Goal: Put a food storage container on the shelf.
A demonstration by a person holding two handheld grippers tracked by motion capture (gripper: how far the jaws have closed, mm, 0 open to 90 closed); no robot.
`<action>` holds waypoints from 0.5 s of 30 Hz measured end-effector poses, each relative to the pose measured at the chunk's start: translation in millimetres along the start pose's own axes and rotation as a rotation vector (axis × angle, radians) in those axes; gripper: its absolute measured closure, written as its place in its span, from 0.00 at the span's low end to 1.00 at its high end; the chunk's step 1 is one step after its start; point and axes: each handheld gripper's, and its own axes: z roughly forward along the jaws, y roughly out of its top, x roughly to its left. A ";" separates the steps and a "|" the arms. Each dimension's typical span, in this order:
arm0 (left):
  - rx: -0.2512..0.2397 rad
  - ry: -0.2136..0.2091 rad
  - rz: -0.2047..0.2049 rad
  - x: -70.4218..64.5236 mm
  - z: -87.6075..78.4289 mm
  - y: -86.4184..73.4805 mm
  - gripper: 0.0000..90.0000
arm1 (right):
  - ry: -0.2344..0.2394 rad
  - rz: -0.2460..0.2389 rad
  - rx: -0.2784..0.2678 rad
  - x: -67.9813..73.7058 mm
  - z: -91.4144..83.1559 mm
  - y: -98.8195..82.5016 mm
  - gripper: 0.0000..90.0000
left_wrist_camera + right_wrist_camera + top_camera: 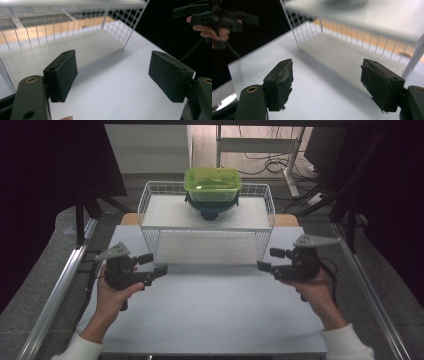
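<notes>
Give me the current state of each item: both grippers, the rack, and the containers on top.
left gripper: open, empty, beside the rack's left front corner.
right gripper: open, empty, beside the rack's right front corner.
wire rack: upright on the table, lower shelf bare.
green container: lid on, stacked on the dark bowl.
dark bowl: resting on the rack's upper shelf, under the green container.

Right gripper over the white table, jaws wide apart with nothing between, white wire rack just ahead, other gripper far left
</notes>
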 end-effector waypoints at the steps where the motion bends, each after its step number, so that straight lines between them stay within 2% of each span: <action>1: 0.018 0.004 0.004 -1.2 2.5 -6.7 0.24 | -0.008 0.004 0.015 3.0 2.5 -9.6 0.26; 6: 0.089 0.013 0.019 -5.0 12.9 -39.8 0.24 | -0.018 0.027 0.073 13.2 15.0 -51.6 0.25; 9: 0.146 0.050 0.051 -8.3 19.8 -58.4 0.23 | -0.034 0.041 0.073 14.7 19.3 -69.3 0.25; 12: 0.195 0.052 0.065 -11.7 27.9 -71.2 0.23 | -0.040 0.056 0.087 14.6 24.0 -85.2 0.24; 13: 0.208 0.056 0.064 -12.2 31.1 -74.2 0.23 | -0.046 0.044 0.099 14.3 25.0 -89.6 0.24; 15: 0.228 0.074 0.074 -10.9 36.8 -78.3 0.23 | -0.048 0.052 0.113 12.6 25.9 -96.7 0.24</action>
